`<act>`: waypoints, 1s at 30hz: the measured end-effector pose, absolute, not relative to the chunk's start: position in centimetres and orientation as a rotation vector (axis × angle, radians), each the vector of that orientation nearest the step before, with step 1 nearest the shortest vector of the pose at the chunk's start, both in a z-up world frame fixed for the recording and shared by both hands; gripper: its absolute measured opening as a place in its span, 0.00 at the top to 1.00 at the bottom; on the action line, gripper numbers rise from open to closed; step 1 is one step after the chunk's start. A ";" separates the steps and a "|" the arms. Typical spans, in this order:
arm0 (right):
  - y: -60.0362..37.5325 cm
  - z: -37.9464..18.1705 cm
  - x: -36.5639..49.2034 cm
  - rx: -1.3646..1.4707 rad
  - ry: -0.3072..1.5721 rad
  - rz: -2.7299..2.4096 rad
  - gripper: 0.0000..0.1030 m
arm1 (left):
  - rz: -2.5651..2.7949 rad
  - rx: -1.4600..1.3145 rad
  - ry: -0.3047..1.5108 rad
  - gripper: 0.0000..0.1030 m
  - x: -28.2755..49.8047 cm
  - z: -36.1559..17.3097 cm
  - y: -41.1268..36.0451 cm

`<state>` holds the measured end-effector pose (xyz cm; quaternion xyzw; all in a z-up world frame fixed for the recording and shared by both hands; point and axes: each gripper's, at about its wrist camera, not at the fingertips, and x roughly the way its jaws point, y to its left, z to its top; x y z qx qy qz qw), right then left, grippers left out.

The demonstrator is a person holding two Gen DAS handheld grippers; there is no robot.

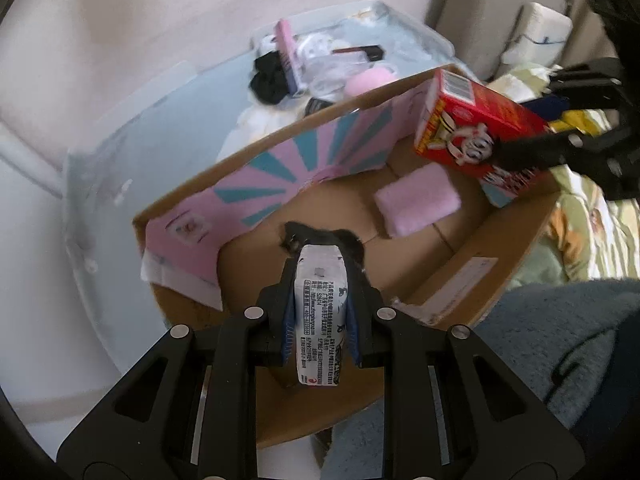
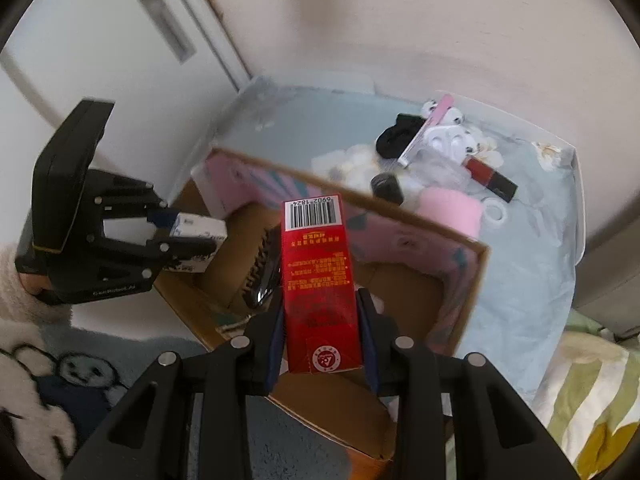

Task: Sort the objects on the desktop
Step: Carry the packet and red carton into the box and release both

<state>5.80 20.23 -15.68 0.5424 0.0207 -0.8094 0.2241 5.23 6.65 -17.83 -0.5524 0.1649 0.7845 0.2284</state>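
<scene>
Nearest in the left wrist view, the left gripper [image 1: 320, 300] has its jaws drawn narrow onto a small white carton [image 1: 318, 312], pads pressing its two long sides; it hangs steeply nose-down over the near end of the cardboard box [image 1: 496, 240], above a dark object that I take for the hairbrush [image 2: 264, 272] seen in the right wrist view. The right gripper [image 2: 320, 328] clamps a red carton [image 2: 318, 272] by its sides, barcode end pointing away, also tilted steeply down over the box; in the left view that carton sits high above the box's far right corner.

Inside the box, a pink pad [image 1: 416, 204] lies on the floor toward the far side, and a pink-and-teal printed sheet [image 1: 280, 184] lines the far wall; so I judge the sorting partly done, with both cartons carried to the box but neither set down yet.

Beyond the box's far wall, a cluster waits on the pale blue sheet [image 2: 520, 280]: a black sock [image 2: 396, 140], a pink flat package [image 1: 290, 56], a red lipstick [image 2: 492, 178], a pink roll [image 2: 450, 212], a small dark jar [image 2: 386, 188] and white round pieces; those look left to sort. A fuzzy white sleeve [image 2: 12, 292] shows behind the left gripper at the view's left edge.
</scene>
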 end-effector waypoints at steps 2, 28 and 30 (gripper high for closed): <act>19.8 -15.9 5.7 1.491 0.066 -2.220 0.70 | 2.175 -1.525 0.446 0.82 5.3 -17.8 6.4; 21.2 -15.0 6.1 1.481 -0.012 -2.300 0.33 | 2.287 -1.439 0.222 0.00 2.7 -15.4 5.0; 21.8 -14.7 6.0 1.471 -0.045 -2.313 0.33 | 2.290 -1.430 0.222 0.00 2.8 -15.0 5.0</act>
